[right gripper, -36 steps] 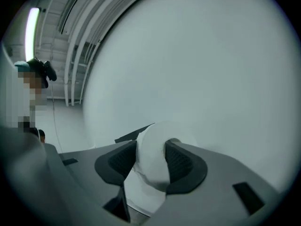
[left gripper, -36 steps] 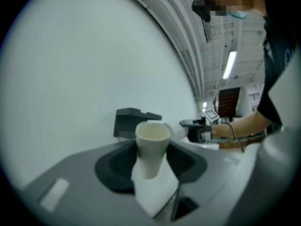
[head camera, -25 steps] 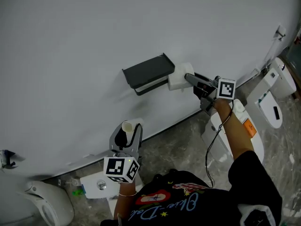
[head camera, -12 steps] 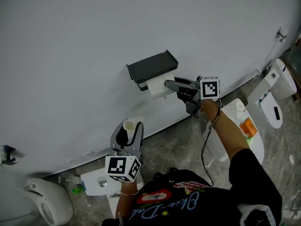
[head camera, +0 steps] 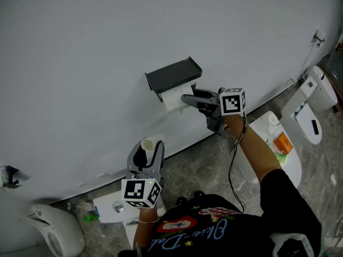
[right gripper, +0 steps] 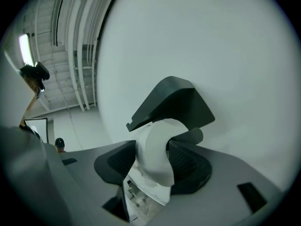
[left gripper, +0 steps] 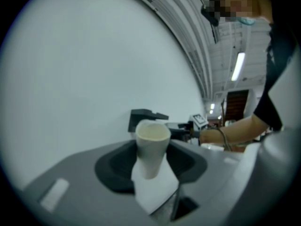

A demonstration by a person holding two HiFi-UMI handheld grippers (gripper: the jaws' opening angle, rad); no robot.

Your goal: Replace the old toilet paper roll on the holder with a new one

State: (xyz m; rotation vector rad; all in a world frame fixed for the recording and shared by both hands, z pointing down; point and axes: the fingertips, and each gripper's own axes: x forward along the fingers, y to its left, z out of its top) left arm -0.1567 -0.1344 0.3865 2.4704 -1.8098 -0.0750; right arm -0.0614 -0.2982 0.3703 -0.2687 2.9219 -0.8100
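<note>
White wall backs everything. Right gripper point(head camera: 188, 98) is clamped on the new roll point(head camera: 174, 98), its 2 jaws squeezing the paper's sides. The roll sits tucked just under the dark holder point(head camera: 172, 75), seemingly touching its cover. Its long axis appears to run level along the wall, matching the holder. Left gripper point(head camera: 146, 150), well apart and lower, grips the old cardboard core point(head camera: 145, 143) upright, so the right hand is the nearer for seating.

Right tongs point(head camera: 186, 98) carried new roll point(head camera: 172, 97) leftward, now under holder point(head camera: 172, 75).
</note>
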